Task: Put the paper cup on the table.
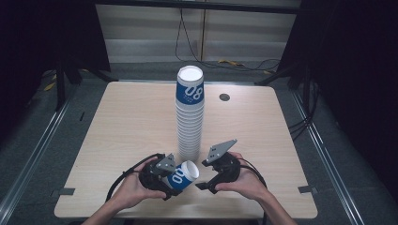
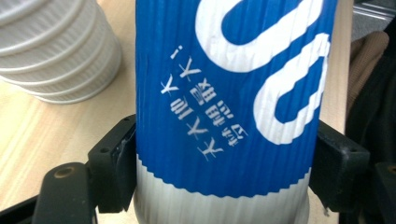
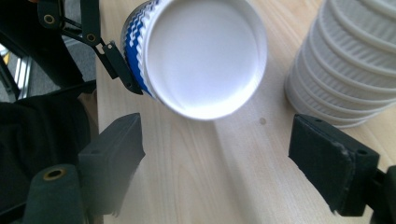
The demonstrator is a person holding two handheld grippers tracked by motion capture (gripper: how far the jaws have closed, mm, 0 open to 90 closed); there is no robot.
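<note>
From the high view, the left tool (image 1: 174, 180) lay low at the near edge of the wooden surface (image 1: 131, 122), clamped on a blue-and-white paper cup (image 1: 183, 176) held on its side, its white bottom turned toward the right tool (image 1: 202, 185). The right tool sat just beside that cup, apart from it, with nothing between its jaws. A tall stack of cups (image 1: 190, 112) stood upright in the middle of the surface, just behind both tools, its topmost cup showing blue print.

In the left gripper view, the cup (image 2: 229, 102) stood between the two black jaws, both pads pressed against its ribbed blue wall near the white band. The foot of the stack (image 2: 56, 51) sat on the surface at upper left, close by.

In the right gripper view, the jaws stood well apart over bare wood, gripping nothing. The cup's round white bottom (image 3: 203, 56) faced the camera beyond them, off the surface, with one jaw of the left tool (image 3: 119, 70) against its blue side. The stack's lower rings (image 3: 345, 70) rose at right, near the right-hand jaw.
</note>
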